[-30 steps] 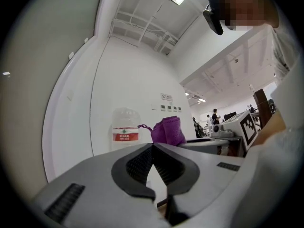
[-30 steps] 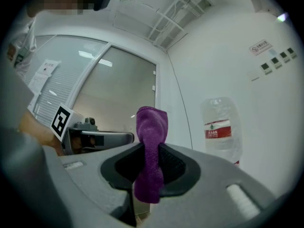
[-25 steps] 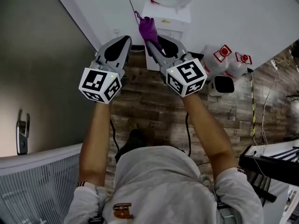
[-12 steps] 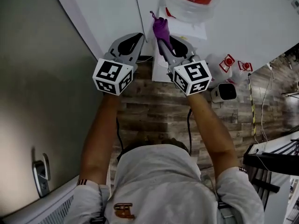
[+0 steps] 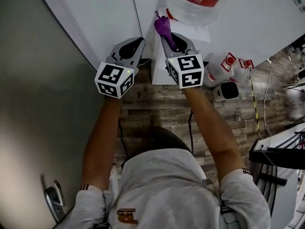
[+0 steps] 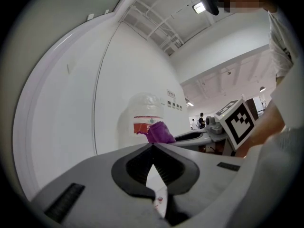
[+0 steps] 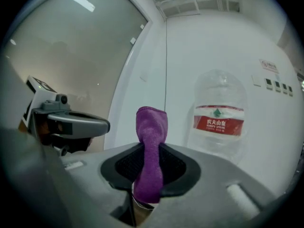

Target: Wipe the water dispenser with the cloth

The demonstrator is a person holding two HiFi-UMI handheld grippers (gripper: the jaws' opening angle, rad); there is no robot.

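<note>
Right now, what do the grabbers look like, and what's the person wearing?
Both the left gripper and the right gripper are grey shells with black pads inside. Each carries a white cube printed with black square markers. The person wears a light grey short-sleeved shirt with striped cuffs.

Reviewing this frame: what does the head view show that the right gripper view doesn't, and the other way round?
Head view only: the wood floor, the person's forearms, the marker cubes on both grippers, and red-capped jugs on the floor beside the white dispenser body.
Right gripper view only: a close look at the right gripper, jaws shut on the purple cloth.
Both: the cloth sticking up past the jaws, the water bottle with its red label, and the left gripper alongside.
</note>
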